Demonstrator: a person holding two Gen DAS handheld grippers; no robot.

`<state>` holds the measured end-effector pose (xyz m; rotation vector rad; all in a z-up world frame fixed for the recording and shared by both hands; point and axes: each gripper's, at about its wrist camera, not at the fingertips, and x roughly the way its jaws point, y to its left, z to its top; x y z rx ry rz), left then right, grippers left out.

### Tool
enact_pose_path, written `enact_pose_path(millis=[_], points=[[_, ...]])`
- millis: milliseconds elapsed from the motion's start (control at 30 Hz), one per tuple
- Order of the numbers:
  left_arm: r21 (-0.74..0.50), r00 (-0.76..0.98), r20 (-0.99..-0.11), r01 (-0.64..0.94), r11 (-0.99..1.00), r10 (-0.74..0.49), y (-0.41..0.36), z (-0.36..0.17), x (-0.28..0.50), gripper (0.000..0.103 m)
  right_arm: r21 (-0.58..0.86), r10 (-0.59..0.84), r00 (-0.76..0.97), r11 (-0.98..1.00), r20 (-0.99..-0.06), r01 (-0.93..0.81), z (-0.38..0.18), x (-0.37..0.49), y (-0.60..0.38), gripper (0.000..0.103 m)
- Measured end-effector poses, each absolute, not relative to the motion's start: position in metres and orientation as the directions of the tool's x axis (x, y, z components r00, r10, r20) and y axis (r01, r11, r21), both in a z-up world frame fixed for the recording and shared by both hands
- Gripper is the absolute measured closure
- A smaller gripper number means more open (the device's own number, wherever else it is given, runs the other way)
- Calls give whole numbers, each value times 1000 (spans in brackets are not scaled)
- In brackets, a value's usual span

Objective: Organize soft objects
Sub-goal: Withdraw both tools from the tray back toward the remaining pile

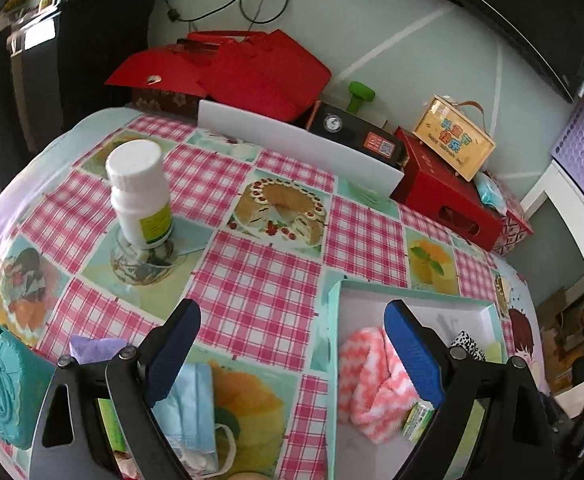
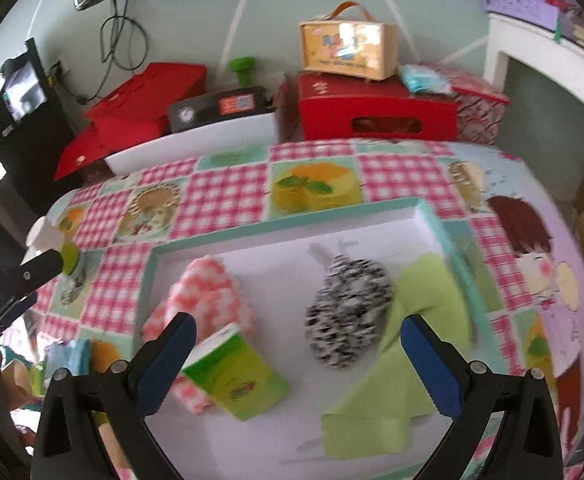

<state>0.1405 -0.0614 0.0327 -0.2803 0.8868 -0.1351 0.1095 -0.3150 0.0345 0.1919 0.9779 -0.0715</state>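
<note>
Here, in the left wrist view, the left gripper (image 1: 292, 344) is held with its jaws wide apart and nothing between them, poised above the checked tablecloth (image 1: 252, 280) just beside the left wall of the teal-rimmed tray (image 1: 333, 320). A blue face mask (image 1: 192, 408) is seen lying on the cloth under the left finger, outside the tray, so it is judged to be the next soft item meant for collection. A pink-and-white towel (image 1: 371, 384) is already laid against the tray's left side. A white bottle (image 1: 142, 196) is left standing toward the far left of the tabletop, presumably because it is not soft.

In the right wrist view, the right gripper (image 2: 295, 364) is likewise held spread and empty over the tray's near edge. Inside are gathered the pink towel, a green tissue pack (image 2: 236, 376) resting partly on it, a black-and-white fluffy cloth (image 2: 347, 312) near the middle, and a green napkin (image 2: 395, 368) by the right wall.
</note>
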Motion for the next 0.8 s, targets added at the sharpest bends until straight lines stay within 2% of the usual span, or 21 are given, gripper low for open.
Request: enact_pose_path(millis=[367,800], points=[[-290,674,-720,-79,954,-163,-6,51,131,10,207,156,624,978,-766,9,47,115,-272,0],[-250,667,-737,-117,961,-111,62,76,110,10,307,335,561,940,-757,-147,48,112,-210,0]])
